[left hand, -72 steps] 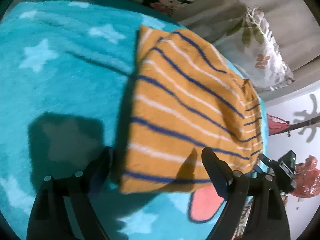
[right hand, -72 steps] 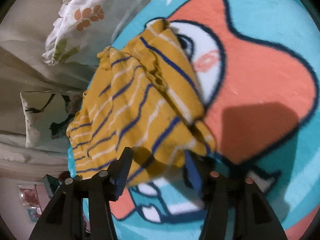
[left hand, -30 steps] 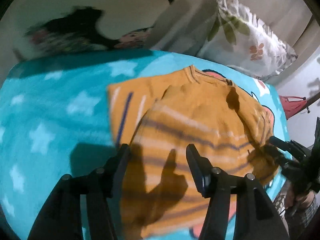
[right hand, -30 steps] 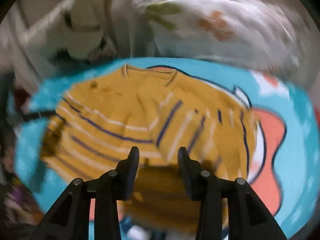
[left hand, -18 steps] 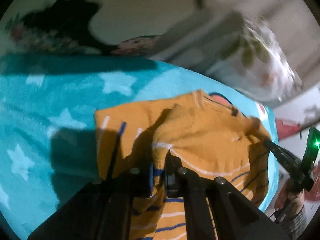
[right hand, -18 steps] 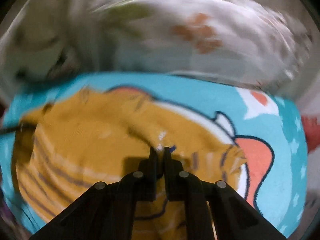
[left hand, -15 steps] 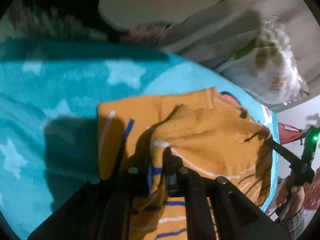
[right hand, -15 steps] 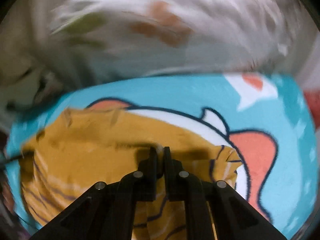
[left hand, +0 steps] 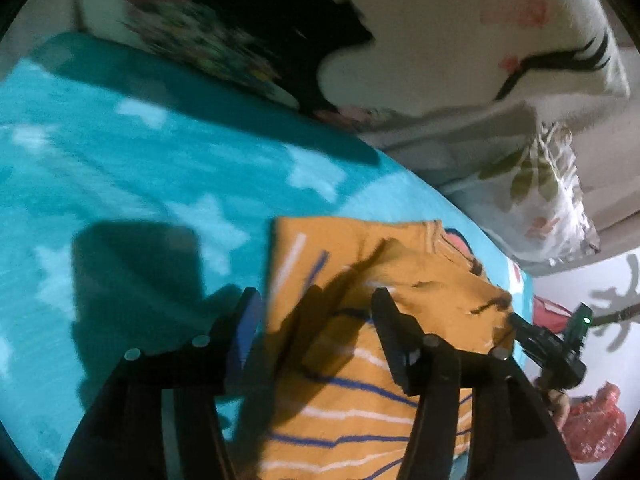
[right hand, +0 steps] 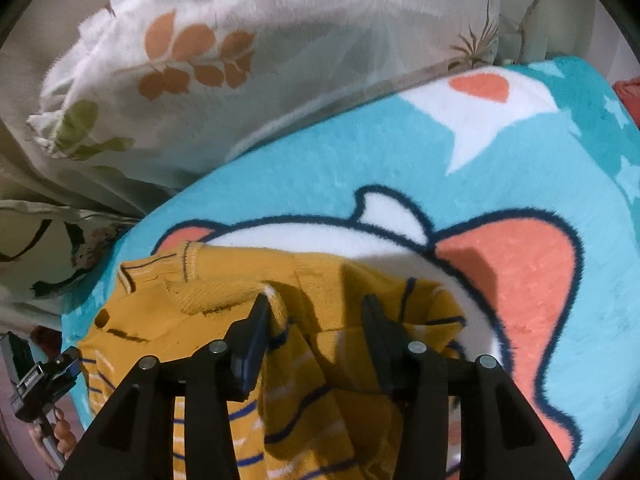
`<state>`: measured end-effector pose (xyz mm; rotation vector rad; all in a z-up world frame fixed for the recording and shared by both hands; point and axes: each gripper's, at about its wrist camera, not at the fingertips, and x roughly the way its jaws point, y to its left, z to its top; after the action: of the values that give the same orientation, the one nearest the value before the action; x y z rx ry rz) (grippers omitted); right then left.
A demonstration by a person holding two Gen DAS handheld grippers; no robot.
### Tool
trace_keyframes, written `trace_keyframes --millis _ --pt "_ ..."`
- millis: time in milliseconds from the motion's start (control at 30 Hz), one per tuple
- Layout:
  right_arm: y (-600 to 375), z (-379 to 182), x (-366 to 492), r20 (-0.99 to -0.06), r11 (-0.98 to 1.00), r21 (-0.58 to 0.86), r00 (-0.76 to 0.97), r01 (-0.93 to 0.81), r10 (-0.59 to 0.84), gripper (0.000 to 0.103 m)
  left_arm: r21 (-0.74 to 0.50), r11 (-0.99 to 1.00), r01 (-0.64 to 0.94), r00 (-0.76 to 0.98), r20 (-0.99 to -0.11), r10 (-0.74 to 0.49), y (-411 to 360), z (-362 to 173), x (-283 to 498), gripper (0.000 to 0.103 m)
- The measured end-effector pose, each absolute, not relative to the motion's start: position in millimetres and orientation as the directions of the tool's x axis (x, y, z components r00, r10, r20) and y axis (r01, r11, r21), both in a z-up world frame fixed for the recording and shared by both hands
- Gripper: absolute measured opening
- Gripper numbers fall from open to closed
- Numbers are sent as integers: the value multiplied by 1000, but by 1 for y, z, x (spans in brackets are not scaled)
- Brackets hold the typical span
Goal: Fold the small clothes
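Observation:
An orange sweater (left hand: pixel 352 412) with blue and white stripes lies folded on a teal star blanket (left hand: pixel 120 168). My left gripper (left hand: pixel 316 308) hovers over the sweater's left edge; its jaws are opening and the cloth lies beneath them, not pinched. In the right wrist view the same sweater (right hand: pixel 168 320) rests on the blanket's cartoon print (right hand: pixel 320 160), collar at the far left. My right gripper (right hand: pixel 316 308) stands over the folded upper edge, jaws opening, pads off the fabric. Each gripper shows in the other's view: the right gripper (left hand: pixel 520 328) and the left gripper (right hand: pixel 68 360).
A white pillow with leaf print (right hand: pixel 240 60) lies along the blanket's far edge, seen too as the leaf pillow (left hand: pixel 540 192). A dark floral cushion (left hand: pixel 224 40) sits at the back left. A red bag (left hand: pixel 592 428) lies off the bed's right edge.
Half a second ago both grippers were shut on the sweater's cloth, carrying it toward the collar. Both have let go and their jaws now stand apart, with the sweater lying folded.

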<state>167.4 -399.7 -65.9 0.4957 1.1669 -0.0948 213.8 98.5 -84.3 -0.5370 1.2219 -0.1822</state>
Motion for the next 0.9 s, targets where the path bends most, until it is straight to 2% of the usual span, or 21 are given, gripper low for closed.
trace_keyframes --millis 167,267,467,600,700,900 --pt "-432 -52 155 -891 881 327 422 342 167 53 -412 886 -216 369 -874 -316 114 -71 186 56" --pt "-452 -48 139 -882 867 354 432 350 186 53 -329 925 -189 374 -895 -241 101 -58 159 57" --pt "-468 -56 95 -852 833 450 434 321 294 54 -232 964 -128 346 -922 -176 47 -58 115 58" --pt "-477 -67 68 -820 787 525 440 325 365 55 -239 964 -119 308 -932 -193 12 -68 90 58" --pt "-476 -77 55 -807 772 551 438 318 396 57 -241 970 -28 300 -928 -222 -29 -66 71 58" --pt "-482 -90 54 -789 757 586 419 290 450 57 -174 939 295 338 -901 -273 -144 -53 46 58"
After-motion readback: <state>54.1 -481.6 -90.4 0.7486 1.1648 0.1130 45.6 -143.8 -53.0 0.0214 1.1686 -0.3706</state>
